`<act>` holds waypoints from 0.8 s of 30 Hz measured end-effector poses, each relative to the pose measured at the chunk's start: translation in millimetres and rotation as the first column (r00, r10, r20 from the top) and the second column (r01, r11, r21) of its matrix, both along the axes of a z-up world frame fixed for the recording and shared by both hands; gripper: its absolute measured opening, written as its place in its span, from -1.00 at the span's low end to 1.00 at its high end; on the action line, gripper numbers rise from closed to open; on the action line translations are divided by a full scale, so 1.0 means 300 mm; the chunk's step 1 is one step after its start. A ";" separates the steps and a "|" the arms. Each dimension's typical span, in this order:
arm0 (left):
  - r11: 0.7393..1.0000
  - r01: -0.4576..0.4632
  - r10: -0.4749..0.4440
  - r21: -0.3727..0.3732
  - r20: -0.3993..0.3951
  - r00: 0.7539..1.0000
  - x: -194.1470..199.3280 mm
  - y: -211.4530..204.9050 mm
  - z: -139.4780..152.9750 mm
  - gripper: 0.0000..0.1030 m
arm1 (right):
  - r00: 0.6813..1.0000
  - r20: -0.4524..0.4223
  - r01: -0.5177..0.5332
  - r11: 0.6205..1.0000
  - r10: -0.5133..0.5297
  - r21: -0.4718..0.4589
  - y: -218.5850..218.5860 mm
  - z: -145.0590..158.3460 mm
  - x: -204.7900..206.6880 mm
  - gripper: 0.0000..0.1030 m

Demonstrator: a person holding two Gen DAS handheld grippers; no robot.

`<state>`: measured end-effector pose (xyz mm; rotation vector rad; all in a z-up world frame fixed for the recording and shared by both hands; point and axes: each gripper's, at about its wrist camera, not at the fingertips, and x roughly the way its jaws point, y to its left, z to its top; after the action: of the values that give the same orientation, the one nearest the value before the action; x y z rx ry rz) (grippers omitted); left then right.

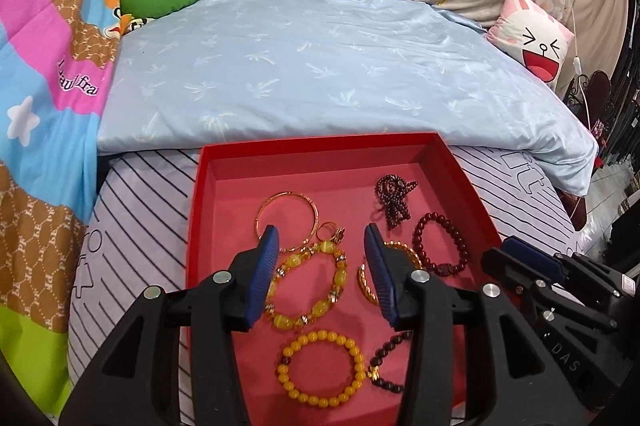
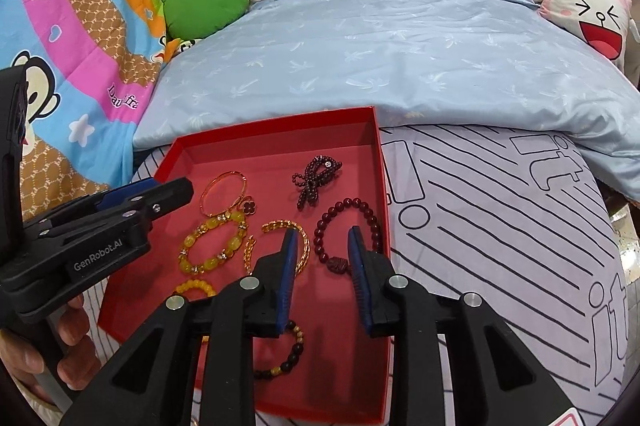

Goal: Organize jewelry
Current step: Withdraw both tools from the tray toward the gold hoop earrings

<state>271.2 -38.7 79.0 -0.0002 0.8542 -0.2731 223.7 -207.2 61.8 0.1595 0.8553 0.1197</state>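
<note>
Red box (image 1: 204,209) on the bed holds all the bracelets, my left gripper (image 1: 322,268) and right gripper (image 2: 322,268) both wide open and empty above them, so closing carelessly could snag two overlapping pieces like the yellow stone bracelet (image 1: 306,286) and gold bangle (image 1: 287,218).

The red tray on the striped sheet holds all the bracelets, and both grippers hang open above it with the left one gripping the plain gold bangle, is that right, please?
Not quite: the left gripper grips nothing. The left wrist view shows its fingers apart, the gold bangle lying loose in the red tray. The right gripper is open too.
</note>
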 end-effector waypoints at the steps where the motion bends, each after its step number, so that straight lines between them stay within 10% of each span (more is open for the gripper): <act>1: 1.000 -0.002 0.002 -0.002 0.003 1.000 -0.015 0.007 0.006 -0.18 | 1.000 0.003 0.000 1.000 0.000 0.000 -0.001 0.006 -0.011 -0.49; 24: 1.000 0.001 -0.001 -0.024 0.007 1.000 -0.367 0.061 0.024 -0.18 | 1.000 0.009 0.007 1.000 -0.007 0.017 -0.038 0.055 -0.356 -0.49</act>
<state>161.0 -20.3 86.2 -0.0215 0.8443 -0.2847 116.8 -218.5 78.4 0.1776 0.8451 0.1212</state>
